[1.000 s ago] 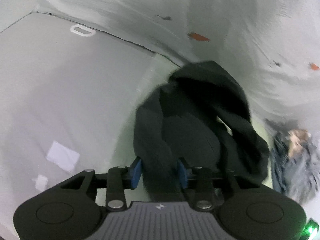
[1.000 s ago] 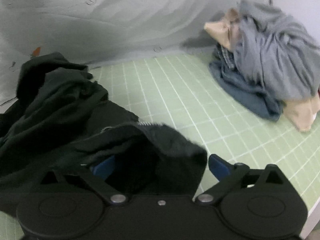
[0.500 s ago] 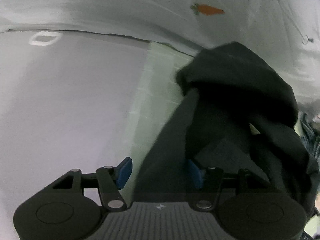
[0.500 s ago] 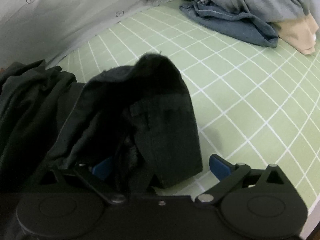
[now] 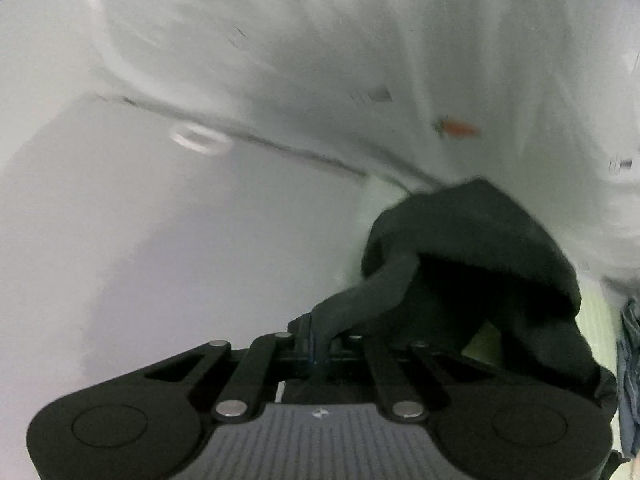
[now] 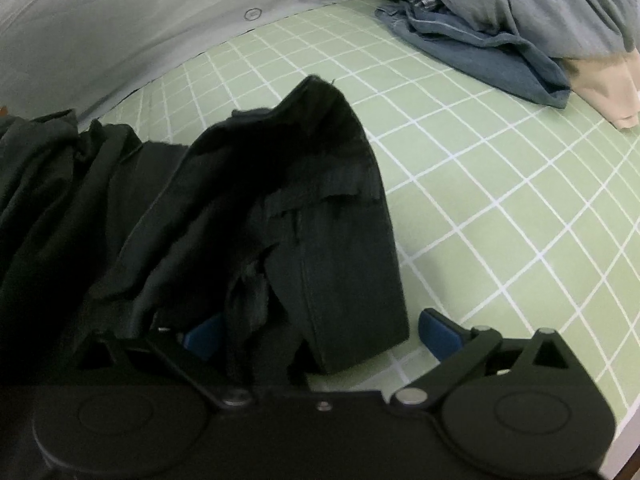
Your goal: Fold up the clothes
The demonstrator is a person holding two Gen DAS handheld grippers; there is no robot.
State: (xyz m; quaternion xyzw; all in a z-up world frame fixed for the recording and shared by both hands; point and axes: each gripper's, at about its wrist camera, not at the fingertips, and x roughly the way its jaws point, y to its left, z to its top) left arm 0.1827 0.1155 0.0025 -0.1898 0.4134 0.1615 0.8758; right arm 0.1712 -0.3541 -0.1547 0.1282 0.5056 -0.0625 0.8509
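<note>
Grey sheeting [image 6: 140, 28] forms the backdrop behind the worktop [image 6: 500, 184], which is covered by a pale green mat ruled in white squares. In the left wrist view the same sheeting [image 5: 360, 60] fills the upper field, blurred, with a small orange mark on it.

Black garment [image 6: 248, 208], taken as landmark, lies bunched on the mat at the left side of the right wrist view. One folded end of it stands raised, the rest spreads away toward the sheeting. In the left wrist view the black garment [image 5: 472, 264] hangs in a rounded bunch over the mat's edge, and a strand of it is drawn taut down to the left gripper.

Pile of clothes [image 6: 520, 28] sits well apart from the black garment, at the mat's far right corner: a grey item on top, blue cloth beneath, a checked piece behind, a beige piece at the right edge.

Right gripper [image 6: 320, 328]: jaws spread wide, blue pads showing at either side; the raised end of the garment stands between them, the right pad clear of the cloth.

Left gripper [image 5: 316, 340]: jaws drawn together, clamped on the taut strand.
</note>
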